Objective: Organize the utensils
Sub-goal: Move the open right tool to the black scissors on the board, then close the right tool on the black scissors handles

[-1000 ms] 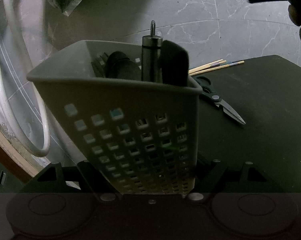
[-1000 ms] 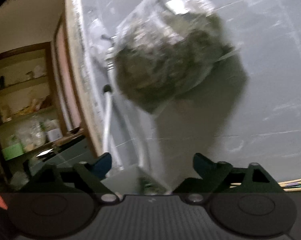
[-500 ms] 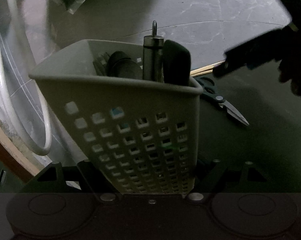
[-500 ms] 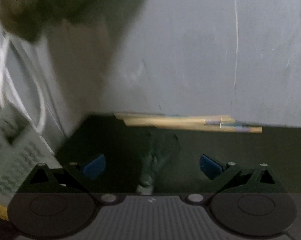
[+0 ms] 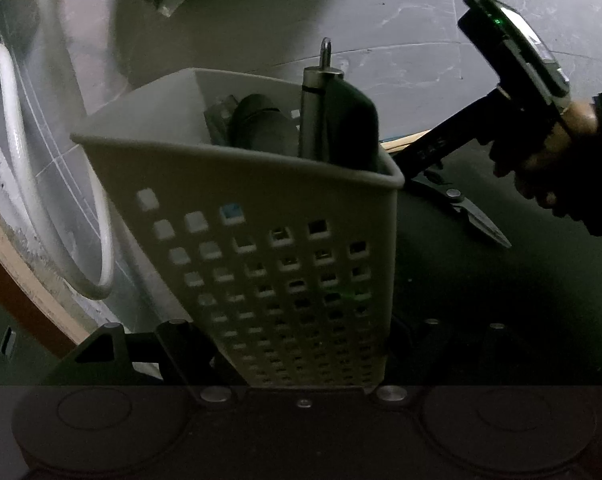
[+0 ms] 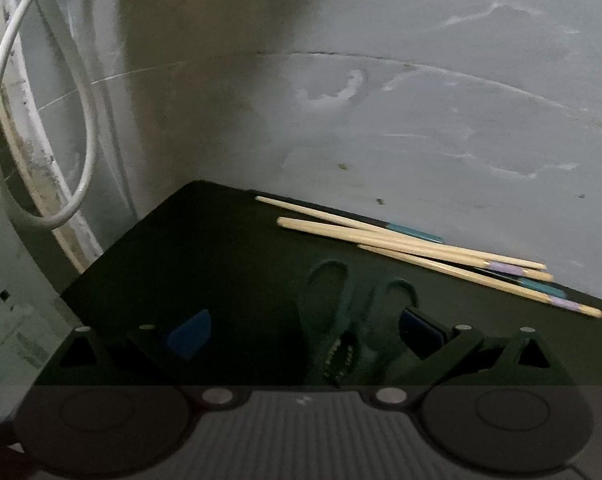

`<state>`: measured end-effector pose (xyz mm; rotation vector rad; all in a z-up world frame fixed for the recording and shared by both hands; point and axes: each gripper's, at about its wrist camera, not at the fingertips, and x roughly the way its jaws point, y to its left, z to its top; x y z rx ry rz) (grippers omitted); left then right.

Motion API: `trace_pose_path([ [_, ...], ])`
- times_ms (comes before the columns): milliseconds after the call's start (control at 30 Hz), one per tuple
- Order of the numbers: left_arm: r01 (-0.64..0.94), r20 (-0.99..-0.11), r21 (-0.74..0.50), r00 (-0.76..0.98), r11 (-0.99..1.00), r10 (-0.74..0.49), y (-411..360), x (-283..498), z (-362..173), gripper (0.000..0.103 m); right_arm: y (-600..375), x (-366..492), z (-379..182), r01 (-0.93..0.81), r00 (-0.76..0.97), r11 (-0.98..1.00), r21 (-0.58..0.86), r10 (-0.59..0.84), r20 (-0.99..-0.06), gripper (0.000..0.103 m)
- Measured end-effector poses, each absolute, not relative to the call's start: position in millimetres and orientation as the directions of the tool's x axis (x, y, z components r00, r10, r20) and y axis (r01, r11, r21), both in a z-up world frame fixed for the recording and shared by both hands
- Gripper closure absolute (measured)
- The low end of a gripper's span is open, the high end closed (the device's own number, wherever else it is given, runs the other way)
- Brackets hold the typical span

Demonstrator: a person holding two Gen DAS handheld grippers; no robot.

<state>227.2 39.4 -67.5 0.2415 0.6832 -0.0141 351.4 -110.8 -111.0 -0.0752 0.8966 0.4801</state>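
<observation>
The perforated utensil basket (image 5: 261,248), tilted and loaded with dark handles and a steel handle (image 5: 315,108), is clamped in the left gripper (image 5: 277,356). Beside the basket, scissors (image 6: 341,320) lie on the dark worktop (image 6: 221,248), between the spread, empty right gripper (image 6: 305,332) fingers. Chopsticks (image 6: 421,248) lie beyond the scissors.

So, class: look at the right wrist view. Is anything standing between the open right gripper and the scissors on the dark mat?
Nothing visible does. The right gripper is open, and the scissors lie on the dark mat between its fingers. The chopsticks lie beyond, out of the way.
</observation>
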Motion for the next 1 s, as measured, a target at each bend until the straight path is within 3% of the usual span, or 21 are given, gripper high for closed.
trace_pose_path([
  [167,0.09,-0.626,0.212,0.777,0.973,0.065,40,224,-68,0.022,-103,363,-117,-0.462,0.506,0.88,0.106,0.36,-0.784,0.001],
  [467,0.09,-0.626,0.211,0.777,0.973,0.064,42,224,-68,0.022,-110,371,-130,-0.448,0.459,0.875,0.184,0.402,-0.792,0.001],
  [1000,0.089,-0.626,0.211,0.777,0.973,0.065,41,225,-68,0.022,-121,348,-123,-0.782,0.299,0.611,0.125,0.543,-0.784,0.013],
])
